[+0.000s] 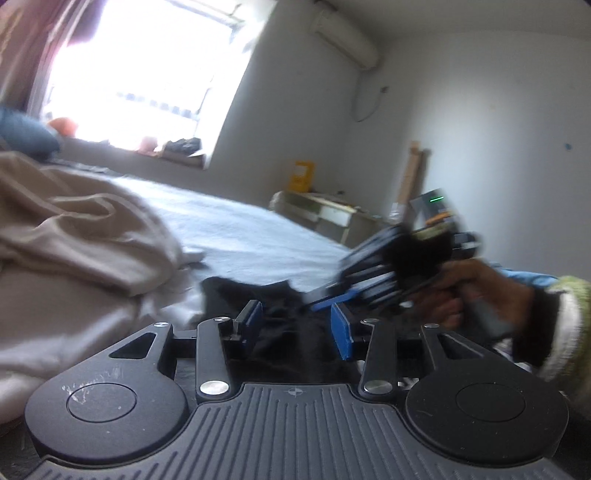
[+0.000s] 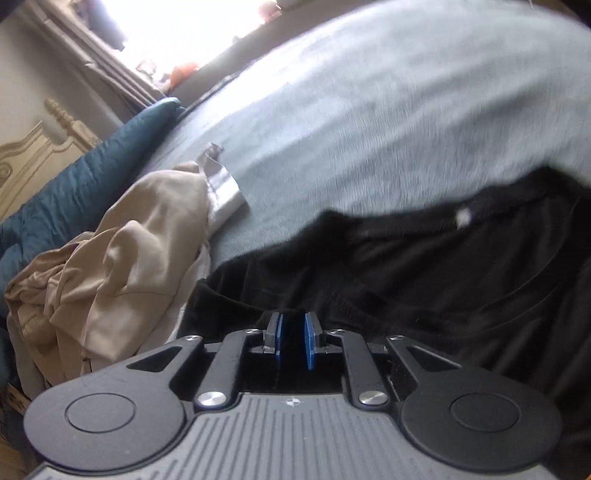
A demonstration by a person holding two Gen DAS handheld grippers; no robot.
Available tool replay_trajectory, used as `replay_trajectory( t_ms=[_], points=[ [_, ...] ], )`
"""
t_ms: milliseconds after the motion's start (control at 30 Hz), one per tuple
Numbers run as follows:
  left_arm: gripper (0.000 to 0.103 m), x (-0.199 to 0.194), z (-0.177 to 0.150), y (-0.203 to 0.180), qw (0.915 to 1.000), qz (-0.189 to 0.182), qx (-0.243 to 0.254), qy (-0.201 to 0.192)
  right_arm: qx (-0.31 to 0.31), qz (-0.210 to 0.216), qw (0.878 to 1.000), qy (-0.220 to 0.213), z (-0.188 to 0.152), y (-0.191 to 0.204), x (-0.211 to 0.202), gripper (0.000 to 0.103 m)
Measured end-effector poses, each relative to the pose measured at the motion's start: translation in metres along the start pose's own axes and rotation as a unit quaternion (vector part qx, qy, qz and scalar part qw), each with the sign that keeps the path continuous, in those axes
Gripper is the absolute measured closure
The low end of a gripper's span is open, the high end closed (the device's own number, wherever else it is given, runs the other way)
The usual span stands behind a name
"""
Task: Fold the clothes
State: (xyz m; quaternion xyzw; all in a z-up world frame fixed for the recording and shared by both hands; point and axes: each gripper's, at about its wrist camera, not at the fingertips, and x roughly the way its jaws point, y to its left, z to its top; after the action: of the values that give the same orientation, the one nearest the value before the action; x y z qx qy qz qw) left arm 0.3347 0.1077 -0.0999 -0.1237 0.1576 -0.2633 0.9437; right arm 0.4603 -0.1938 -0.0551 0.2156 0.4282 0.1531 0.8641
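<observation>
Black garment (image 2: 424,273) lies spread on the pale blue-grey bedsheet (image 2: 369,103), at the near edge of the bed, right under both grippers. Small white tag (image 2: 463,216) shows on it toward the right in the right wrist view.

Left gripper (image 1: 297,319): jaws stand apart, blue pads (image 1: 341,330) clear of each other, black fabric visible between and below them, but pads not pressing on it. Released.

Right gripper (image 2: 293,338): jaws narrowly apart, thin gap between the blue pads (image 2: 310,343), dark cloth just ahead of the tips; nothing pinched that I can make out. In the left wrist view the right gripper is blurred, angled down toward the black garment, held by a hand (image 1: 469,291) with a pale knit sleeve cuff (image 1: 569,325).

Beige garment (image 2: 122,251) sits crumpled in a heap left of the black one, touching or just beside its left edge. A light grey fabric piece (image 2: 225,192) pokes out of the heap onto the sheet. Dark teal pillow (image 2: 85,177) lies behind the heap near the carved headboard (image 2: 29,155).

Bright window (image 1: 147,66) at the back, wall air conditioner (image 1: 347,33) top right, yellow box (image 1: 303,176) on a low table (image 1: 332,212) across the room.
</observation>
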Motion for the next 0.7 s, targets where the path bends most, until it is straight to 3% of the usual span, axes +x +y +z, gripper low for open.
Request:
replay_trajectory(
  t_ms=[200, 400, 533, 633, 700],
  points=[
    [0.062, 0.024, -0.007, 0.019, 0.9928, 0.074, -0.046, 0.083, -0.063, 0.007, 0.998, 0.021, -0.013, 0.032, -0.025, 0.088],
    [0.063, 0.023, -0.011, 0.029, 0.989, 0.076, -0.08, 0.099, -0.103, 0.036, 0.993, 0.043, -0.019, 0.047, -0.003, 0.088],
    [0.063, 0.019, -0.013, 0.03, 0.9889, 0.071, -0.084, 0.1, -0.189, 0.072, 0.973, 0.112, -0.035, 0.07, 0.022, 0.089],
    [0.063, 0.019, -0.014, 0.034, 0.9885, 0.067, -0.092, 0.1, -0.257, 0.024, 0.953, 0.157, -0.055, 0.07, 0.03, 0.093],
    [0.063, 0.019, -0.014, 0.034, 0.9883, 0.065, -0.095, 0.1, -0.259, 0.012, 0.952, 0.163, -0.058, 0.059, 0.01, 0.093]
  ],
)
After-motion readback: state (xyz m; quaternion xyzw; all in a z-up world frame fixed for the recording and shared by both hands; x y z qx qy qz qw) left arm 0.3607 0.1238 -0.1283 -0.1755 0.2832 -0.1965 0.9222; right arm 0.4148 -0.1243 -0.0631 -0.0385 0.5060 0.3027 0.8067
